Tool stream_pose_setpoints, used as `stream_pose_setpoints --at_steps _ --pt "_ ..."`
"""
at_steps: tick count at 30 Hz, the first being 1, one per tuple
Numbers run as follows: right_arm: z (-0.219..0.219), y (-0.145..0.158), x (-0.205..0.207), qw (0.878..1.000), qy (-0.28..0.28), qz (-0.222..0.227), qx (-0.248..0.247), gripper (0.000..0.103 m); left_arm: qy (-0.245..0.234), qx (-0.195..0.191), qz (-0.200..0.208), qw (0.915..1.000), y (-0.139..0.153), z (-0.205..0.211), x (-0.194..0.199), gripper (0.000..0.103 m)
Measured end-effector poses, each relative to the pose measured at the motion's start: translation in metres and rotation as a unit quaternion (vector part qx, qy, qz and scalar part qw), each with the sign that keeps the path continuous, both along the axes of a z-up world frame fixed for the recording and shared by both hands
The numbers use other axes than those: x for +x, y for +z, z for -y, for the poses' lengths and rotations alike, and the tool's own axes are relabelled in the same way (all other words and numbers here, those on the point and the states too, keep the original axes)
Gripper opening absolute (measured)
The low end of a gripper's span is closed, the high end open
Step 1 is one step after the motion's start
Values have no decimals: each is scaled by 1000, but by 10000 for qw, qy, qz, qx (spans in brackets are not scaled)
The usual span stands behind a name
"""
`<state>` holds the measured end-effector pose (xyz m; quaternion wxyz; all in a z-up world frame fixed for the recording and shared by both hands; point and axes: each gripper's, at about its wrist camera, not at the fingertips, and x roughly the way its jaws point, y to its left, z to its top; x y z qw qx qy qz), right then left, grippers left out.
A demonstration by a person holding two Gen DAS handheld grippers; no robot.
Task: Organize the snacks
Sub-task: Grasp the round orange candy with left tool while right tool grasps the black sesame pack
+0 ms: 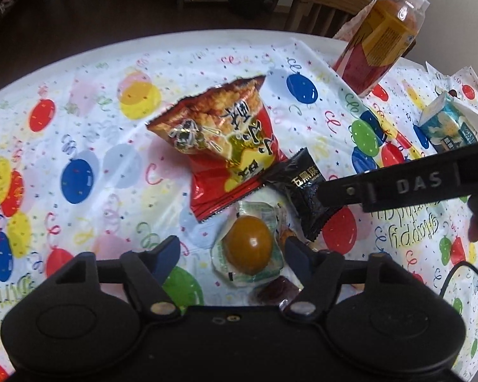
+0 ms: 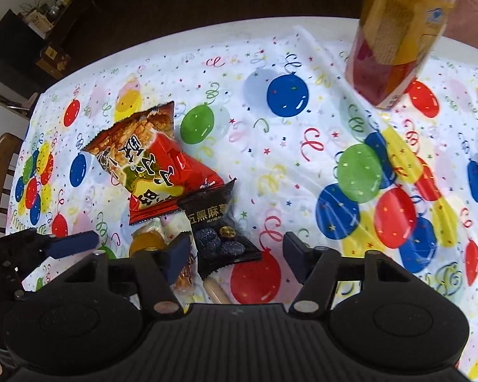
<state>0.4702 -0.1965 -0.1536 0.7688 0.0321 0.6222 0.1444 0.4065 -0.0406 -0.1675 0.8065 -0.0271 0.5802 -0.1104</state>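
A white plastic tablecloth (image 1: 89, 117) printed with coloured balloons covers the table; behind it is a dark room with a wooden chair (image 1: 326, 6). A tall clear jar of yellow and red snacks (image 1: 379, 35) stands at the far side. The red crinkled snack bag (image 1: 226, 146), the black sesame-sweet packet (image 2: 221, 227) and the clear-wrapped brown egg (image 1: 248, 245) lie close together. The left gripper (image 1: 231, 254) is wide around the egg; the right gripper (image 2: 237, 251) is wide over the black packet.
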Motion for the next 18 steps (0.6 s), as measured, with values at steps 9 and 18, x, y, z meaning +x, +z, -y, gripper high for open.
stream_pose_setpoints --at_steps 9,18 --pt "-12 -18 4 9999 42 -100 82 48 72 -282 -228 9993 -16 1 4 56" --pt "-15 -23 4 9999 66 -69 63 40 252 -500 -285 9980 -21 -6 7 45"
